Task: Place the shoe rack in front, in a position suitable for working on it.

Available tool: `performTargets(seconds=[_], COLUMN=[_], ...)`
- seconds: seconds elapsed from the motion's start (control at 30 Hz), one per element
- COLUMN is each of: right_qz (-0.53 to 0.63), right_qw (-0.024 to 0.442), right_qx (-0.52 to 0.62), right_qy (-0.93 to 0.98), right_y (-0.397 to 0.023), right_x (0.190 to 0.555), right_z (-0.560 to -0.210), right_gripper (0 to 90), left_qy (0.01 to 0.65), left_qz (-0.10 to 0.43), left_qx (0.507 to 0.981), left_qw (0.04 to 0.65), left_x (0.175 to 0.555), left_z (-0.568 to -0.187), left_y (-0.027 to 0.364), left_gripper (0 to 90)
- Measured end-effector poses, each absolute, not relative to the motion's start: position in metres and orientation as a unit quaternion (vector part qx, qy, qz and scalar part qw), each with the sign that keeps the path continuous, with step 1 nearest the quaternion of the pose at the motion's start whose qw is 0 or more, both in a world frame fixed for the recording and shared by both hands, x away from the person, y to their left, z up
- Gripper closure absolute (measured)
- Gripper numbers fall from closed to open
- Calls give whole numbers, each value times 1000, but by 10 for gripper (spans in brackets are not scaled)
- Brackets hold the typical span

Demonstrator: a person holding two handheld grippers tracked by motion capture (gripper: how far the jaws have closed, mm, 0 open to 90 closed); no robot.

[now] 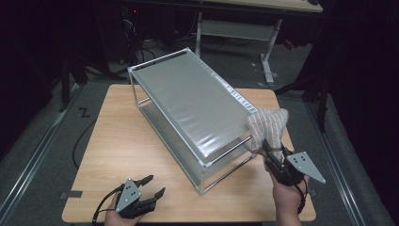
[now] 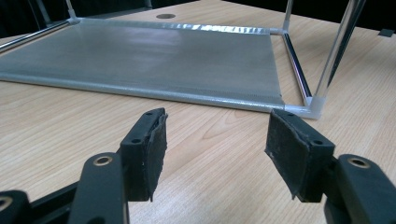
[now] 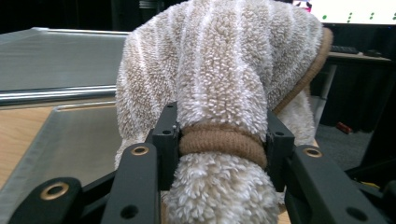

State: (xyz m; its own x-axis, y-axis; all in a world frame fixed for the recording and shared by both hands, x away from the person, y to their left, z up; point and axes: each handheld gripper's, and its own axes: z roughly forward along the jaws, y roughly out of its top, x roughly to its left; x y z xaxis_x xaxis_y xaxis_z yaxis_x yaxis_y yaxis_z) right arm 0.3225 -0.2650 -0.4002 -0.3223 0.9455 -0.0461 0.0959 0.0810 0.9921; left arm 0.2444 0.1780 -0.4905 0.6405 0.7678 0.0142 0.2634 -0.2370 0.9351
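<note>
A fluffy cream-and-beige striped cloth [image 1: 267, 123] with brown trim [image 3: 219, 142] is bunched in my right gripper [image 1: 270, 149], whose jaws are shut on it at the trim. The cloth's upper end [image 3: 219, 60] hangs at the right front corner of a two-shelf metal rack [image 1: 188, 103] with silver fabric shelves. Whether it rests on the top shelf I cannot tell. My left gripper [image 1: 153, 186] sits low at the table's front left, open with nothing between its pads [image 2: 154, 149]. It faces the rack's lower shelf [image 2: 140, 60] and a corner post [image 2: 317, 105].
The rack stands diagonally across the middle of the wooden table [image 1: 117, 136]. Bare tabletop lies to its left and along the front edge. A piece of grey tape [image 1: 71, 194] sits at the front left edge. Another table with white legs [image 1: 268, 52] stands behind.
</note>
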Motion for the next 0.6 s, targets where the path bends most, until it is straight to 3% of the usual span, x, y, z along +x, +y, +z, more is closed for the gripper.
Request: performTargets(seconds=[0.6], right_qz=[549], right_qw=[370], right_qx=[348], right_qy=[664], right_y=[-216], right_x=[280], right_z=[-397], right_gripper=[589], left_qy=[314], left_qz=[227], left_qx=[761], left_qw=[521], left_x=[258], left_z=[-489], left_y=[157], left_gripper=[385])
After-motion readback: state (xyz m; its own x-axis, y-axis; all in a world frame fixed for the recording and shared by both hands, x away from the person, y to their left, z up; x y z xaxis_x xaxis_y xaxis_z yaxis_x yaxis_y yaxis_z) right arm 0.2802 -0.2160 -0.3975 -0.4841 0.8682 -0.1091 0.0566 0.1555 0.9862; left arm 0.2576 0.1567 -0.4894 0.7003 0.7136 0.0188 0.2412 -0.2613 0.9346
